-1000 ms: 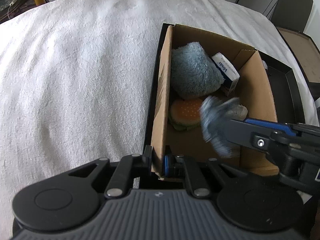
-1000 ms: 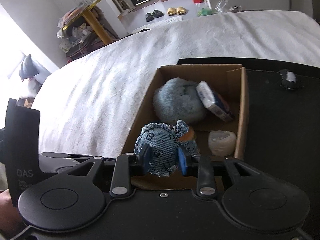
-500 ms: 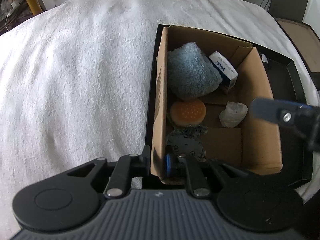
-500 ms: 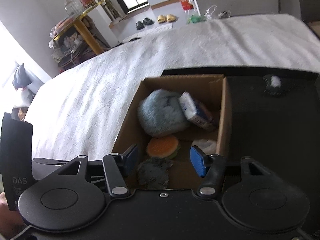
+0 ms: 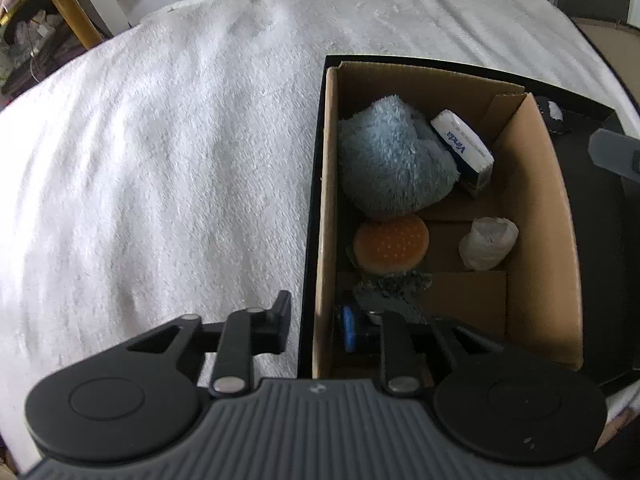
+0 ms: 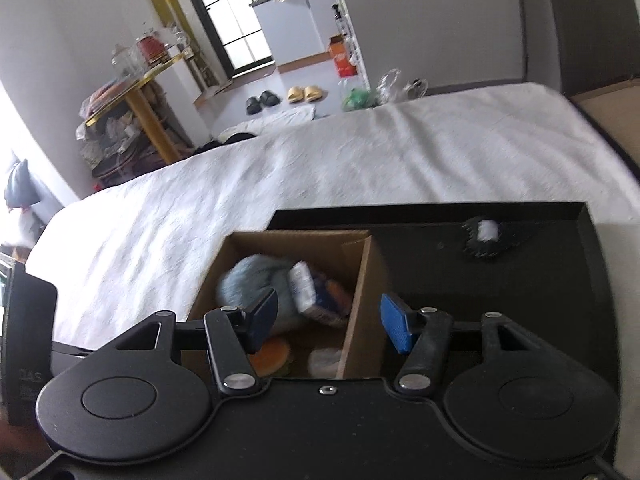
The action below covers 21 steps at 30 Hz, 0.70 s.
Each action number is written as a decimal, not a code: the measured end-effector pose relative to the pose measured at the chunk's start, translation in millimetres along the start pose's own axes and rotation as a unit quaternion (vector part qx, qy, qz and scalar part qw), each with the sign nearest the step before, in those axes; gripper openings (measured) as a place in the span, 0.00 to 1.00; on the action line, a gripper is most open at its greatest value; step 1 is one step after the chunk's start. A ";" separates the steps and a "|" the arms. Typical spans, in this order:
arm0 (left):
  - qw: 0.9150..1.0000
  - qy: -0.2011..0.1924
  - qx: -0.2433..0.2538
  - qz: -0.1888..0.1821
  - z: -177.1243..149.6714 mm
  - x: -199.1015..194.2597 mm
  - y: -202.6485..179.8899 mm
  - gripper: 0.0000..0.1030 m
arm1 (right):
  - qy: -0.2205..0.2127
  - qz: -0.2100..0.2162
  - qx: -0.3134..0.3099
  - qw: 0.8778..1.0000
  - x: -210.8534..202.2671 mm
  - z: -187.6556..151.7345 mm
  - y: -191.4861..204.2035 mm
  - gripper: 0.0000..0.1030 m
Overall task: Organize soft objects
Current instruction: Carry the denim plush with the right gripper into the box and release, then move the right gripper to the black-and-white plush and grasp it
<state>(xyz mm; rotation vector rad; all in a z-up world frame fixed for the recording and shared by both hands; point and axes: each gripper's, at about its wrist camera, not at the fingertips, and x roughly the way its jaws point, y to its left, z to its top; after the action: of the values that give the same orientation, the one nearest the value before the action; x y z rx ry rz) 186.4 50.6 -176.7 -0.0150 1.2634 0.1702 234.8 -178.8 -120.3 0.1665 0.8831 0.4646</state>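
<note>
A cardboard box point(image 5: 536, 184) sits in a black tray point(image 5: 308, 240) on a white bed cover. It holds a fluffy blue cloth point(image 5: 392, 164), a Vinda tissue pack point(image 5: 462, 146), an orange burger toy point(image 5: 392, 242), a white wad point(image 5: 488, 242) and a denim toy point(image 5: 392, 290) at the near end. My left gripper point(image 5: 316, 320) is open, straddling the box's near left wall without gripping it. My right gripper point(image 6: 328, 322) is open and empty, above the box's point(image 6: 360, 312) near right wall. The cloth point(image 6: 248, 280) and tissue pack point(image 6: 308, 292) show there too.
A small black and white object point(image 6: 486, 234) lies in the tray's point(image 6: 540, 280) far right part. The white cover point(image 5: 160, 160) spreads to the left. A yellow shelf point(image 6: 144, 116), slippers point(image 6: 304, 94) and a doorway lie beyond the bed.
My right gripper opened and dropped the denim toy into the box's near end, then drew back and up to the right. My left gripper opened off the box wall.
</note>
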 end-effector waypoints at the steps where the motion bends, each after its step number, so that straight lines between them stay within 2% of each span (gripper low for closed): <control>1: 1.000 -0.001 0.002 0.007 1.4 -0.1 -2.6 0.32 | -0.003 -0.005 0.001 1.000 1.2 0.7 -3.8 0.56; 5: 0.999 0.000 0.013 0.030 6.7 2.2 -14.0 0.39 | -0.005 -0.018 0.009 1.000 7.2 3.1 -20.0 0.56; 8: 0.999 0.004 0.018 0.041 10.3 4.9 -21.3 0.41 | -0.005 -0.026 0.016 1.000 12.6 3.8 -32.6 0.57; 12: 0.998 0.006 0.021 0.063 16.0 8.3 -29.7 0.42 | -0.007 -0.035 0.022 0.999 19.7 4.3 -48.5 0.60; 21: 0.993 0.021 0.026 0.110 26.8 20.2 -40.1 0.42 | -0.026 -0.047 0.018 0.998 43.7 8.8 -79.8 0.59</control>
<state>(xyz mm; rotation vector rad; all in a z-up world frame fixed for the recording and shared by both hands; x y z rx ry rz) 223.0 16.2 -191.0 0.1679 1.3097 0.3290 291.0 -229.2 -171.8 0.1683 0.8453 0.3553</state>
